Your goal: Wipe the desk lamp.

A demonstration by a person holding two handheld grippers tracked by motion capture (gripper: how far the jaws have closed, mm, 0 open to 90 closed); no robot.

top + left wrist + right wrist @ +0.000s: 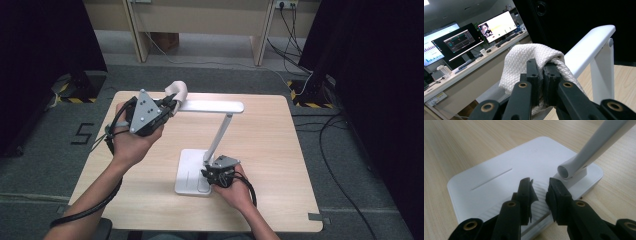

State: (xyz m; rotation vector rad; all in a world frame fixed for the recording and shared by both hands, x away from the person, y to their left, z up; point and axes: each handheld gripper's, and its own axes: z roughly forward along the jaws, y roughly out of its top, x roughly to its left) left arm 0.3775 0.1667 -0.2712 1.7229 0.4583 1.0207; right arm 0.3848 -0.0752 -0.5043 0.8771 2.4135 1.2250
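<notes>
Left gripper view puts us right on the white cloth (529, 60): a waffle-textured rag, bunched up and pinched tight between the jaws of the left gripper (541, 75), which are nearly together with only the fabric between them. The cloth bulges up over the jaw tips and sits against the near end of the lamp head (589, 47), the flat white bar running away to the right. Behind it this view catches a long desk with lit monitors (496, 27).

From the high view, the left gripper (172, 106) is held above the table (280, 150) at its far left, and the cloth (176, 91) curls up at the left end of the lamp head (210, 106). The slanted lamp arm (218, 137) runs down from the head to the white lamp base (190, 172), which sits flat on the wood near the front edge.

Down there is the right gripper (210, 175), low at the base's right side. Right gripper view shows what the overhead cannot: the right gripper (539, 192) has its jaws parted with a clear gap, nothing clamped, hovering over the ribbed patch of the lamp base (506, 177), just beside the hinge where the lamp arm (596, 147) meets it. Whether the tips touch the base, I cannot tell.
</notes>
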